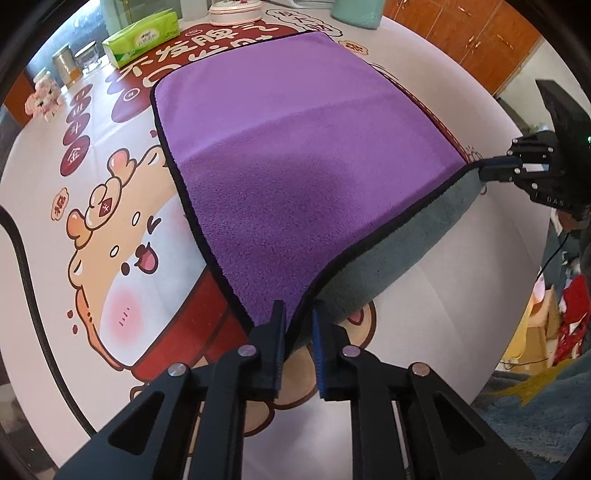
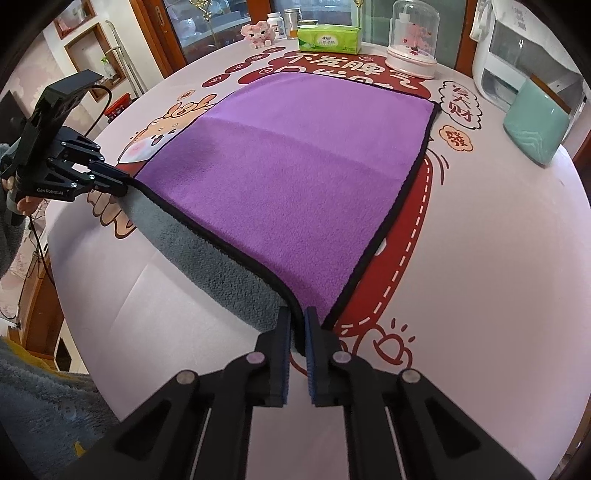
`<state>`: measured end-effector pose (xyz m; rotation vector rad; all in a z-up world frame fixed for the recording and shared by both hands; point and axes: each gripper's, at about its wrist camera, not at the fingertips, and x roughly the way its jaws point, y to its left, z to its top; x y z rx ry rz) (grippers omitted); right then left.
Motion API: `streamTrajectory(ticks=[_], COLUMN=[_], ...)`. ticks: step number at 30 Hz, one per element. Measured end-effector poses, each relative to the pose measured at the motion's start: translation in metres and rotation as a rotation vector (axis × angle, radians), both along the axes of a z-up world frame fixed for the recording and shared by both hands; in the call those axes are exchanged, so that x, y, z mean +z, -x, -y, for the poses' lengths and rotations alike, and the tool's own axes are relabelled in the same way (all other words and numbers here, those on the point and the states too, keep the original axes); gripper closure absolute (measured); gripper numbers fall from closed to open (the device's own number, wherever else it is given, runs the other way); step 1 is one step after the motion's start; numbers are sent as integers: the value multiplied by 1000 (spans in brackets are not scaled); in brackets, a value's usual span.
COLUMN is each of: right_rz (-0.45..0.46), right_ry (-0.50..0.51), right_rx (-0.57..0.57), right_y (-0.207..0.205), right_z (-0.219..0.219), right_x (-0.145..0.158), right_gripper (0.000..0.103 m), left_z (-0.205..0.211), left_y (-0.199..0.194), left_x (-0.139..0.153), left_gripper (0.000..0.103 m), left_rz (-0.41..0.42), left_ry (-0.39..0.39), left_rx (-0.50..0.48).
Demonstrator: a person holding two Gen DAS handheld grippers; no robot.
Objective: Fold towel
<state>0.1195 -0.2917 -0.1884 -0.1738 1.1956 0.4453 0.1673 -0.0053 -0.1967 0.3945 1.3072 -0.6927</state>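
Observation:
A purple towel point(image 1: 295, 147) with a black hem and a grey underside lies spread on the round table; it also shows in the right wrist view point(image 2: 295, 177). My left gripper point(image 1: 298, 314) is shut on the towel's near left corner and holds it lifted off the table. My right gripper point(image 2: 297, 317) is shut on the near right corner, also lifted. The near edge hangs between them and shows its grey underside point(image 2: 207, 258). The right gripper shows at the right of the left wrist view point(image 1: 491, 168), and the left gripper at the left of the right wrist view point(image 2: 118, 184).
The table has a cartoon-printed cloth point(image 2: 480, 295). At the far side stand a green tissue pack point(image 2: 328, 38), a glass-domed ornament point(image 2: 413, 48), a pink toy point(image 2: 258, 33), jars point(image 2: 275, 24), a mint pouch point(image 2: 535, 125) and a white appliance point(image 2: 524, 55). A black cable point(image 1: 26, 280) runs along the table's left.

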Motion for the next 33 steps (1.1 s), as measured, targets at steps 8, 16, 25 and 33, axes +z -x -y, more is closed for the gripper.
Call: streamTrajectory(ticks=[8,16,25,33], right_rz=[71,187,309,355], right_ry=[49,72,60,65], right_rx=[-50,-154,-320,-402], right_y=[11,20,-18,-84], right_z=[-7,-14,-5,-2], right_x=[12,39,74,92], right_gripper=[98,98,98,98], left_z=[7,2,14,25], left_y=[8,2,-25,-80], left_x=[10,40,83,94], left_gripper=[97,98,98,98], left_rz=[41,129,322,400], left_ry=[-30,-43,-43,-40], left_rx=[82,246,328,400])
